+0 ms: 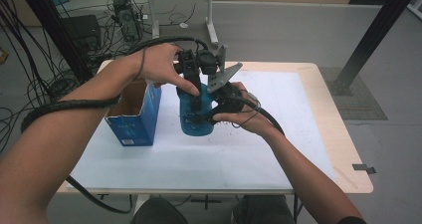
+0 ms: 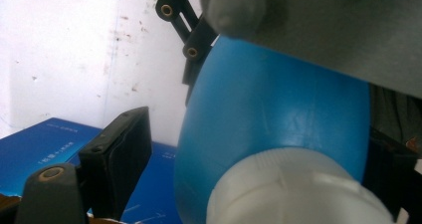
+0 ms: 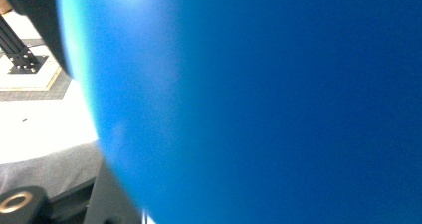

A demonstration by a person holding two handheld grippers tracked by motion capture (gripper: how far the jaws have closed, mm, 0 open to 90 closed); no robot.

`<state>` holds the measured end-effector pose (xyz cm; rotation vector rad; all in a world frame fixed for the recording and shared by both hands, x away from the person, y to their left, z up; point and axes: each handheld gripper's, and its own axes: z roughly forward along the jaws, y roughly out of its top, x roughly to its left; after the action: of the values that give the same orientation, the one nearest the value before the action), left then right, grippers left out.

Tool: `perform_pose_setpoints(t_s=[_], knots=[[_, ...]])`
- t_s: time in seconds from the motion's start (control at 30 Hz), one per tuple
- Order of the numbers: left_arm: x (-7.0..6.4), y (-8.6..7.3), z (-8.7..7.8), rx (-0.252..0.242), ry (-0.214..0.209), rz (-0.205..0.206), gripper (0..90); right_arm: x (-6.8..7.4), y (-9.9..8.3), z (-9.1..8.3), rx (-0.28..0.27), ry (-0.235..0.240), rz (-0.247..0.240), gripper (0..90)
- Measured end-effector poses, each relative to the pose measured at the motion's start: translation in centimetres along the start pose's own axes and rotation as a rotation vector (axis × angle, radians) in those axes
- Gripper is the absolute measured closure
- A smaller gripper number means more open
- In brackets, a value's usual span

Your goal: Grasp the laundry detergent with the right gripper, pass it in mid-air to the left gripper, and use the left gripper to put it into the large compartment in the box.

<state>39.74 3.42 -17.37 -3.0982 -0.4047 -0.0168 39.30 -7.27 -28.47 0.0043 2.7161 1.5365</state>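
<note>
At mid-surface (image 1: pixel 298 134) we see both claws on the blue bottle (image 1: pixel 191 115). Our left claw (image 1: pixel 195 87) comes down from above, jaws spread around the white cap (image 2: pixel 298 189); whether they pinch it we cannot tell. Our right claw (image 1: pixel 211 112) clamps the bottle's side. Just left stands the blue box (image 1: pixel 134 119); open room lies right and near.

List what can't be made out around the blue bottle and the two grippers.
- Blue bottle: in the high view, both hands cover its top.
- White cap: cut off by the left gripper view's bottom edge.
- Right gripper grip: the right gripper view is a blue blur.
- Blue box print: too small.
</note>
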Motion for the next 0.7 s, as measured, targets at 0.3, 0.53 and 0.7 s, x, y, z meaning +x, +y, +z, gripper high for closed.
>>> perform_pose_setpoints(t_s=[0.3, 0.53, 0.7], knots=[[0.00, 0.02, 0.06, 0.003, -0.012, 0.007, 23.5, 0.00, 0.00, -0.03, 0.002, 0.000, 0.000, 43.5], [-0.03, 0.10, 0.06, 0.002, -0.022, 0.010, 27.2, -0.01, -0.02, -0.14, 0.004, -0.005, -0.001, 43.5], [-0.11, 0.07, 0.06, 0.001, -0.030, 0.013, 30.2, 0.02, -0.02, -0.16, 0.007, -0.008, 0.000, 43.5]])
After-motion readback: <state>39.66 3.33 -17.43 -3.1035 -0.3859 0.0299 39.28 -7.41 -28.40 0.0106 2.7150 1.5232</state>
